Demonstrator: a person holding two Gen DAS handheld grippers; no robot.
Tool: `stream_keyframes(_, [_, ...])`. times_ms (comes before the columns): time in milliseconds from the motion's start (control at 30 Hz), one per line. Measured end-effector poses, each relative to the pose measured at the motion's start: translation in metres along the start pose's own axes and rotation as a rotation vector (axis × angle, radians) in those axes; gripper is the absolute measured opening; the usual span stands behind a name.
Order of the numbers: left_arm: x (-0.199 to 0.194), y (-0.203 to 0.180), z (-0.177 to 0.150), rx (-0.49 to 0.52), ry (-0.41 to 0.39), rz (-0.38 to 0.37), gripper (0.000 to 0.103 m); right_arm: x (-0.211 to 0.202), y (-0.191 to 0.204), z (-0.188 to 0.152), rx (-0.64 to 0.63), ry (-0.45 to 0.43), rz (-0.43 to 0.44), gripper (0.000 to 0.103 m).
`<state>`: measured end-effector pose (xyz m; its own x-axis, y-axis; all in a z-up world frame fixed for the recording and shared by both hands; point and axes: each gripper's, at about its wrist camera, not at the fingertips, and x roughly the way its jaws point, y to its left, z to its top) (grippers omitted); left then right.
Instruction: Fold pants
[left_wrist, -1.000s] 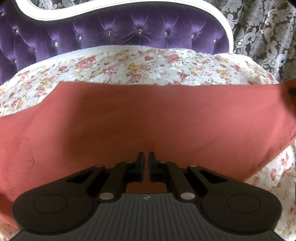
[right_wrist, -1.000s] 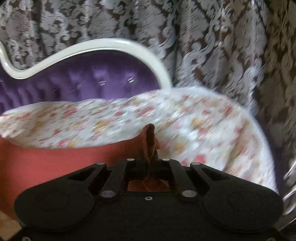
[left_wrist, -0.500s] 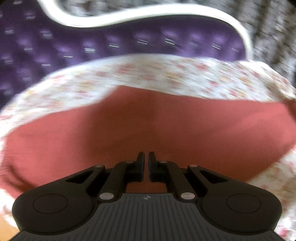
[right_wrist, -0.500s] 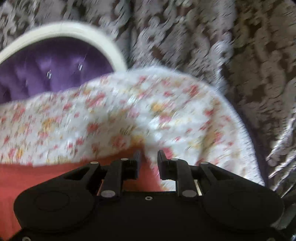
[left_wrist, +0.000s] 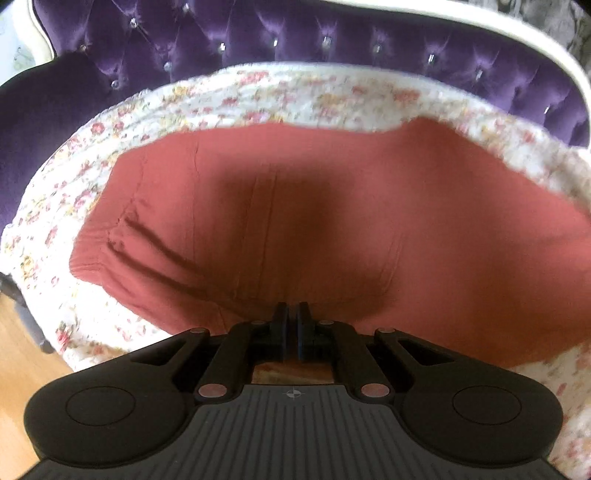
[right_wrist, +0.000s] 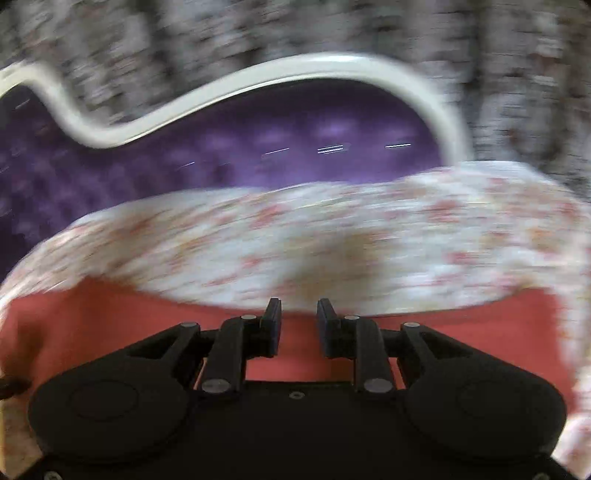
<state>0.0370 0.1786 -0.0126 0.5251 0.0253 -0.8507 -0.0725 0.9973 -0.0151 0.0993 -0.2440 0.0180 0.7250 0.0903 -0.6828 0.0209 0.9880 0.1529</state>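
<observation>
- Left gripper (left_wrist: 291, 332): fingers drawn together with only a thin slit between them; nothing visibly caught there, poised at the near edge of the pants (left_wrist: 332, 229).
- Right gripper (right_wrist: 298, 325): jaws opening, with nothing between them; the pants (right_wrist: 110, 325) lie just below.
- The rust-red pants are spread over a floral cover (left_wrist: 258, 96) on the seat, creased at the left.
- Behind stands the tufted purple backrest (left_wrist: 332, 40) with its white frame (right_wrist: 258, 77).
</observation>
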Motion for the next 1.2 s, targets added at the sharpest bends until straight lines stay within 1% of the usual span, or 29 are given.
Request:
stream_keyframes(67, [0.002,0.005,0.009,-0.025,-0.032,-0.008,0.005,0.016,0.042,0.0,-0.055,0.018,0.085,0.033])
stream_keyframes(167, [0.008,0.024,0.024,-0.087,-0.064,0.032,0.005,0.042,0.099,0.0,-0.123,0.044,0.186,0.033])
stream_keyframes(233, [0.017,0.04,0.032,-0.133,-0.065,0.048,0.005,0.062,0.137,0.001,-0.161,0.063,0.257,0.033])
stream_keyframes(300, [0.027,0.055,0.036,-0.167,-0.058,0.077,0.005,0.084,0.17,0.001,-0.199,0.091,0.306,0.033])
stream_keyframes(367, [0.039,0.066,0.039,-0.185,-0.038,0.104,0.005,0.111,0.2,0.001,-0.245,0.124,0.327,0.033])
stream_keyframes(400, [0.045,0.071,0.041,-0.195,-0.029,0.099,0.005,0.125,0.21,0.0,-0.264,0.139,0.325,0.033])
stream_keyframes(467, [0.048,0.081,0.042,-0.221,-0.033,0.081,0.004,0.152,0.227,-0.003,-0.297,0.171,0.302,0.032])
stream_keyframes(500, [0.049,0.083,0.043,-0.228,-0.034,0.075,0.004,0.166,0.234,-0.003,-0.307,0.186,0.276,0.032])
stream_keyframes(533, [0.051,0.085,0.044,-0.236,-0.036,0.069,0.004,0.178,0.238,-0.004,-0.314,0.197,0.248,0.027])
stream_keyframes(600, [0.053,0.086,0.045,-0.244,-0.04,0.068,0.004,0.19,0.24,0.0,-0.307,0.161,0.22,0.02])
stream_keyframes(667, [0.052,0.083,0.045,-0.233,-0.042,0.083,0.004,0.199,0.239,0.009,-0.263,0.173,0.204,0.018])
stream_keyframes(733, [0.048,0.076,0.046,-0.216,-0.037,0.107,0.004,0.203,0.236,0.015,-0.221,0.188,0.21,0.017])
stream_keyframes(767, [0.046,0.075,0.047,-0.215,-0.033,0.109,0.004,0.201,0.234,0.018,-0.211,0.193,0.214,0.018])
stream_keyframes(800, [0.041,0.072,0.046,-0.218,-0.032,0.1,0.004,0.196,0.233,0.019,-0.208,0.188,0.214,0.022])
stream_keyframes(833, [0.038,0.07,0.044,-0.218,-0.03,0.088,0.004,0.189,0.231,0.02,-0.214,0.17,0.211,0.03])
stream_keyframes(867, [0.035,0.066,0.043,-0.213,-0.022,0.082,0.004,0.179,0.229,0.019,-0.223,0.152,0.213,0.033])
stream_keyframes(933, [0.029,0.056,0.04,-0.188,-0.015,0.078,0.004,0.161,0.225,0.016,-0.239,0.133,0.22,0.034])
stream_keyframes(1000, [0.025,0.045,0.036,-0.162,-0.004,0.074,0.004,0.146,0.219,0.011,-0.25,0.133,0.221,0.034])
stream_keyframes(1100, [0.023,0.029,0.027,-0.134,0.016,0.067,0.004,0.124,0.208,-0.002,-0.249,0.153,0.228,0.034])
stream_keyframes(1200, [0.022,0.016,0.017,-0.109,0.028,0.087,0.004,0.108,0.195,-0.019,-0.246,0.189,0.206,0.034])
